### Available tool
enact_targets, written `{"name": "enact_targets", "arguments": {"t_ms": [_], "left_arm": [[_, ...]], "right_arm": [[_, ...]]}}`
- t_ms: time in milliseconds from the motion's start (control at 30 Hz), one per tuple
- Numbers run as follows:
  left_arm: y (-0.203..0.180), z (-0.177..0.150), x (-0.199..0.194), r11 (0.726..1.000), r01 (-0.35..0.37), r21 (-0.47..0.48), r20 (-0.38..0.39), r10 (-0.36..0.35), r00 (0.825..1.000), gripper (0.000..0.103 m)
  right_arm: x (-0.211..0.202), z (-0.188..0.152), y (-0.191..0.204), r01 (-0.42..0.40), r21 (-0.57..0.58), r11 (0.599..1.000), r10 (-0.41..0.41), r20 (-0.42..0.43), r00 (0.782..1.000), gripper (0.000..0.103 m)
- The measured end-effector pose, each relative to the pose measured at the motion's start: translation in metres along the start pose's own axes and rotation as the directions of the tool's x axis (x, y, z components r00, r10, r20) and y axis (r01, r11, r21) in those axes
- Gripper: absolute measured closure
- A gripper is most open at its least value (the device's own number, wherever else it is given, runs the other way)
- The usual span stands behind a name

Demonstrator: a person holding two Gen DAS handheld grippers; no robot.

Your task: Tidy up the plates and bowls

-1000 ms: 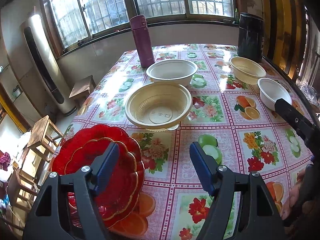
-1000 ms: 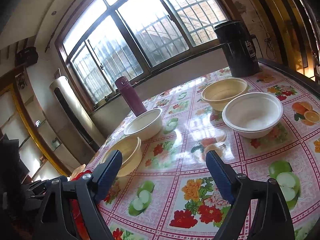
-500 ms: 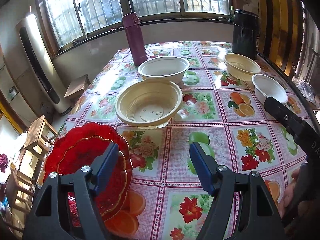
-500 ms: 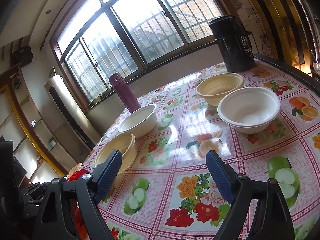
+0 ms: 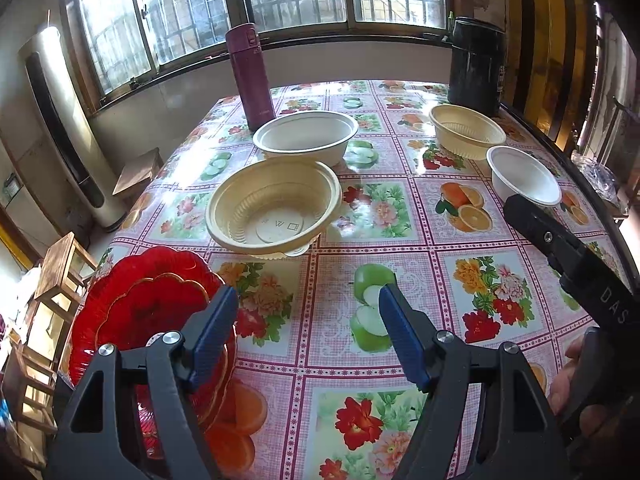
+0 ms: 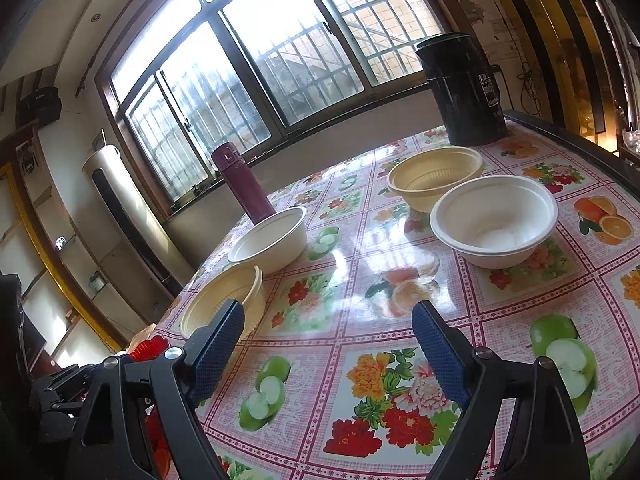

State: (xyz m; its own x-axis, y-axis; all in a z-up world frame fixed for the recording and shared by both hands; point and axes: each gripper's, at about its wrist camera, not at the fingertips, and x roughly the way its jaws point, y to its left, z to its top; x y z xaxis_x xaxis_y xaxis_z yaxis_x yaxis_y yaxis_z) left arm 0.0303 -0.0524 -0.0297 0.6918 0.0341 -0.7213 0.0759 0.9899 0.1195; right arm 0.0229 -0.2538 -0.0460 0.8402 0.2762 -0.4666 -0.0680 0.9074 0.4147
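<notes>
Two red scalloped plates lie stacked at the table's near left corner, partly under my left gripper's left finger. A cream bowl sits just beyond them, with a white bowl behind it. At the right stand a second cream bowl and a smaller white bowl. My left gripper hangs open over the cloth with nothing between its fingers. My right gripper is open and empty too, short of the white bowl and cream bowl.
The table has a floral fruit-print cloth. A maroon flask and a black kettle stand at the far edge under the window. The right gripper's body and a hand show at the right. Wooden stools stand left of the table.
The left wrist view has drifted slightly, so the bowls and plates sit a little further left in it. Both grippers stay open; nothing on the table has moved.
</notes>
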Motion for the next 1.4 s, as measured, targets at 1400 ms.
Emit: {"name": "enact_targets", "arguments": {"t_ms": [1400], "left_arm": [[0.019, -0.005, -0.022, 0.999, 0.011, -0.036, 0.019, -0.011, 1.0, 0.03]], "right_arm": [[0.002, 0.002, -0.005, 0.038, 0.001, 0.999, -0.038, 0.01, 0.999, 0.014]]}}
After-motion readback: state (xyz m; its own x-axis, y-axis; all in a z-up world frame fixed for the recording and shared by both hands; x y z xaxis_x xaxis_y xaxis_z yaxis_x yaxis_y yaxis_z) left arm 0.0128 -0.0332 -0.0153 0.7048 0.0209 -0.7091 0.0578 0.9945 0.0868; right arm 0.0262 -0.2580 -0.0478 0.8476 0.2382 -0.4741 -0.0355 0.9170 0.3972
